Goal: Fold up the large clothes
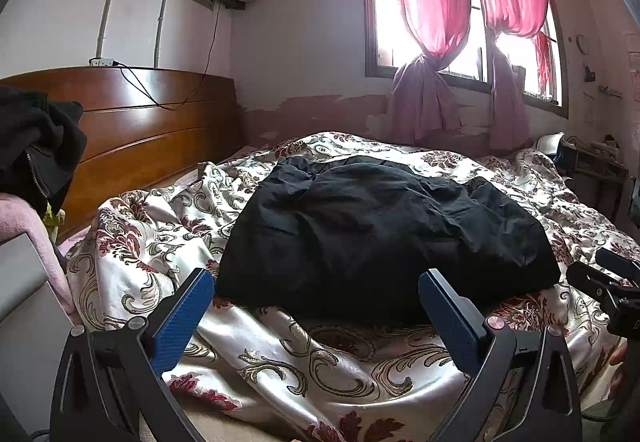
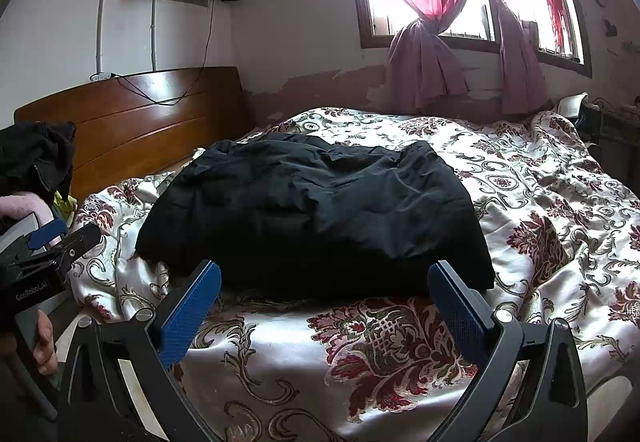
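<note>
A large black garment (image 1: 380, 226) lies folded into a thick bundle on the floral bedspread (image 1: 280, 358); it also shows in the right wrist view (image 2: 320, 210). My left gripper (image 1: 316, 278) is open and empty, just short of the bundle's near edge. My right gripper (image 2: 325, 270) is open and empty, also just short of the near edge. The right gripper shows at the right edge of the left wrist view (image 1: 600, 278). The left gripper shows at the left edge of the right wrist view (image 2: 52, 242).
A wooden headboard (image 1: 152, 122) stands at the left. Another dark garment (image 1: 36, 142) is piled over pink cloth (image 1: 36, 234) at the far left. A window with pink curtains (image 1: 432, 22) is behind the bed. A cluttered stand (image 1: 596, 162) sits at the far right.
</note>
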### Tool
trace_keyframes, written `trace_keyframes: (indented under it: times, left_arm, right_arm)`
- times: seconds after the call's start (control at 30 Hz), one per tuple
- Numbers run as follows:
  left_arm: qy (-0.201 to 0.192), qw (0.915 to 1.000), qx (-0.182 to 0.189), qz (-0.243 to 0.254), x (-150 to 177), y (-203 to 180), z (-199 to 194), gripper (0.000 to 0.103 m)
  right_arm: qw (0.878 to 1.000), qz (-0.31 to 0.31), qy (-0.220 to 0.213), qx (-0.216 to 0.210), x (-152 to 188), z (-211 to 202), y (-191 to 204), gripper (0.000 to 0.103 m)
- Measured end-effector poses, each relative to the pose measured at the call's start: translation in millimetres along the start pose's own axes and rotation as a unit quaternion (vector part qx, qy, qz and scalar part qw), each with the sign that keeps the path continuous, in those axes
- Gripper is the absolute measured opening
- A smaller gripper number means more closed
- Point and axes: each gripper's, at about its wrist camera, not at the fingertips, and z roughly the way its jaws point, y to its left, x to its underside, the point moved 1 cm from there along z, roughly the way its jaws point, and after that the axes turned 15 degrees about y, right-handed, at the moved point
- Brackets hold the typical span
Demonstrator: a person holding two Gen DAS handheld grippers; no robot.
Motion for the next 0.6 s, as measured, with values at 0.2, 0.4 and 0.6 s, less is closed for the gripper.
trace_keyframes:
  times: [0.2,0.4,0.6]
  left_arm:
    - [0.000,1.0000,0.001,0.000,0.0,-0.5,-0.3,0.103]
    - [0.005,0.9999,0.015,0.005,-0.6,-2.2,0.5,0.103]
    - [0.000,1.0000,-0.005,-0.001,-0.7,0.6,0.4,0.103]
  right_arm:
    - [1.000,0.000,0.000,0.000,-0.1,-0.1,0.0,0.102]
    - [1.000,0.004,-0.002,0.004,1.9,-0.1,0.0,0.102]
    - [1.000,0.005,-0.002,0.005,4.2,0.5,1.4,0.102]
